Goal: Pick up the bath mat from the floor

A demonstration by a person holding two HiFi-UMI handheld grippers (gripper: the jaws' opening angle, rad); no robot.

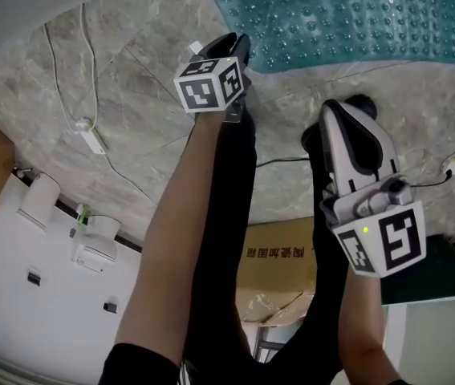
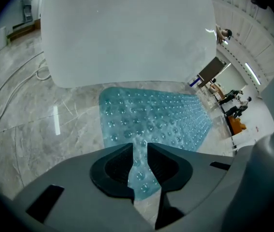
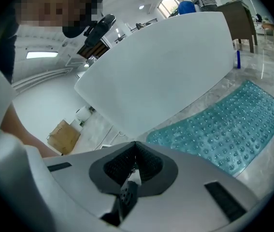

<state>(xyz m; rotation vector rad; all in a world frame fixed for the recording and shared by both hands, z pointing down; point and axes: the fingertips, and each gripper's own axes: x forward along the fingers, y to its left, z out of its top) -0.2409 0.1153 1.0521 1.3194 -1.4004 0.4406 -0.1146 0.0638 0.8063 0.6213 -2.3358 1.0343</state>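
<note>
A teal bath mat (image 1: 347,14) with raised bumps lies flat on the grey marble floor, at the top of the head view. My left gripper (image 1: 231,46) hangs just short of the mat's near edge. In the left gripper view its jaws (image 2: 140,151) stand open by a narrow gap, with the mat (image 2: 161,120) showing through and nothing pressed between the pads. My right gripper (image 1: 354,107) is lower in the head view and further from the mat. Its jaws (image 3: 136,151) are shut on nothing, and the mat (image 3: 223,129) lies ahead to the right.
A large white rounded fixture (image 2: 127,33) stands over the mat's far side. Cables and a power strip (image 1: 92,139) lie on the floor at left. A cardboard box (image 1: 279,267) and the person's black trouser legs (image 1: 227,239) sit below the grippers. People stand far off (image 2: 233,100).
</note>
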